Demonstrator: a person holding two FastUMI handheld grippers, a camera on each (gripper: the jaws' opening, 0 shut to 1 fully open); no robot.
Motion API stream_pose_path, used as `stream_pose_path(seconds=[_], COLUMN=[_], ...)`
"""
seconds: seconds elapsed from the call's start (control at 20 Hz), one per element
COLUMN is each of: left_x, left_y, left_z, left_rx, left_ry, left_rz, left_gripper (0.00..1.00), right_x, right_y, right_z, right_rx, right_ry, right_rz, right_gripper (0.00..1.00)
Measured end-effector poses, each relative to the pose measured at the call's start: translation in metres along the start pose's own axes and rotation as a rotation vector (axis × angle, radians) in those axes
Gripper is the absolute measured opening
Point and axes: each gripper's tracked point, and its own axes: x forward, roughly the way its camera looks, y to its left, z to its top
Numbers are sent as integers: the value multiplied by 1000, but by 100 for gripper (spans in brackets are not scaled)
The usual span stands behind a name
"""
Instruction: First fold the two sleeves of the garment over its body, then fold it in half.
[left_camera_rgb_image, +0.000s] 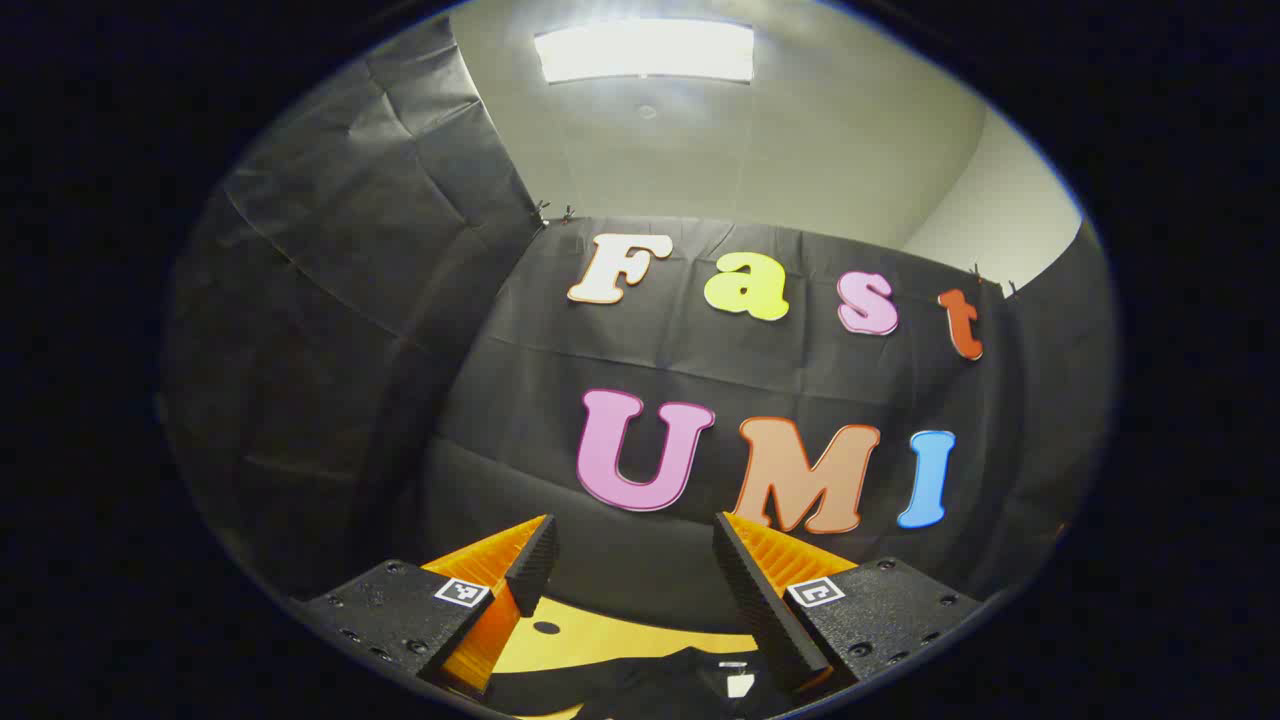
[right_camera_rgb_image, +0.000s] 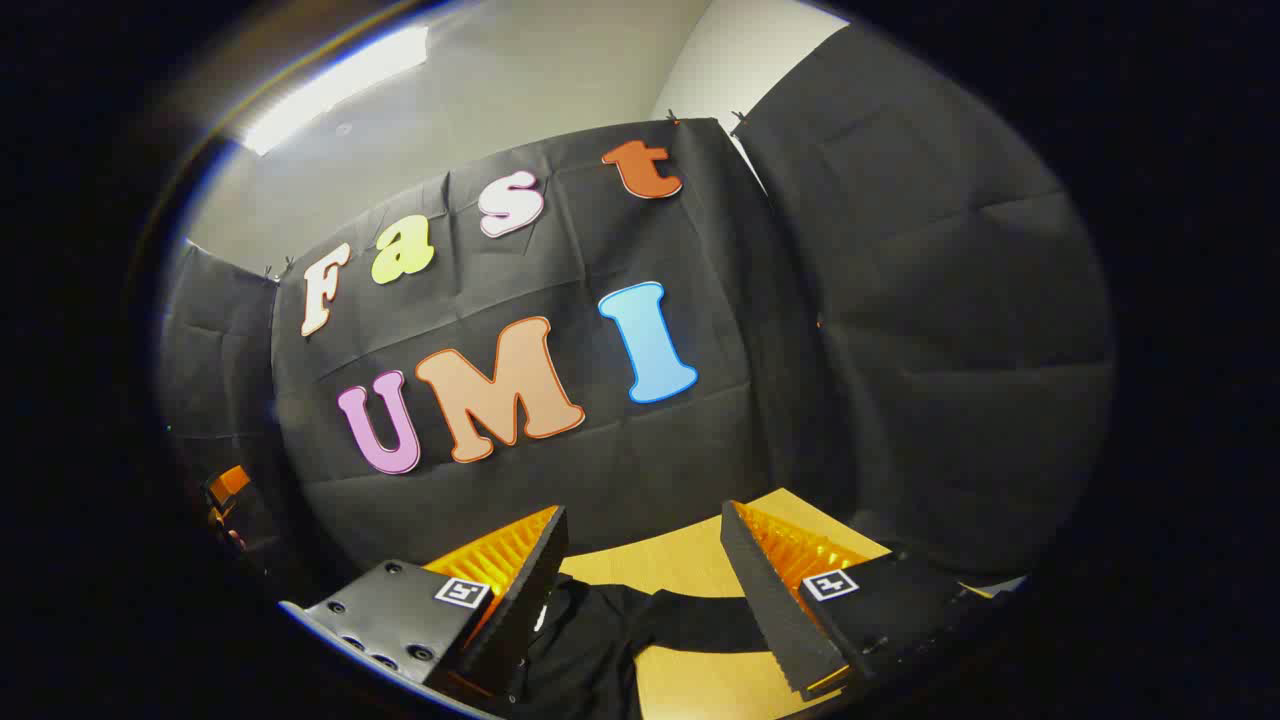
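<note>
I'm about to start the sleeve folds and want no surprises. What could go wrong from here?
Both grippers point mostly at the booth wall, so the black fabric garment lies low in each view; aiming a grasp may be hard.

The black sleeve on the tan wooden table shows little edge contrast; the open right gripper could pinch two layers.

The left gripper, jaws apart, sits over the collar area, perhaps far from its sleeve.

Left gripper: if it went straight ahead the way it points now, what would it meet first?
Probably the booth's black cloth wall. The left gripper, jaws open, aims above the table and the black garment; depth is unclear.
</note>
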Motion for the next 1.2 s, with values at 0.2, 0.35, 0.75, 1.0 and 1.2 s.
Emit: stream_pose_path(seconds=[0.2,0.35,0.75,1.0,1.2], left_x=[-2,2,14,17,15], left_y=[-4,15,-4,-15,-11], left_z=[18,25,14,-6,-3], left_rx=[-79,-75,-133,-192,-185], left_ry=[-61,-86,-50,8,11], left_rz=[-52,-17,-94,-121,-110], left_gripper=[90,92,92,92,92], right_x=[-14,-21,-52,-73,-79], right_y=[-12,-20,-26,-42,-54], right_z=[3,5,6,11,11], right_rx=[-5,2,-37,-43,-33], right_ry=[-20,-28,-37,-56,-60], right_rz=[-47,-82,-141,-198,-226], right_gripper=[97,97,97,97,97])
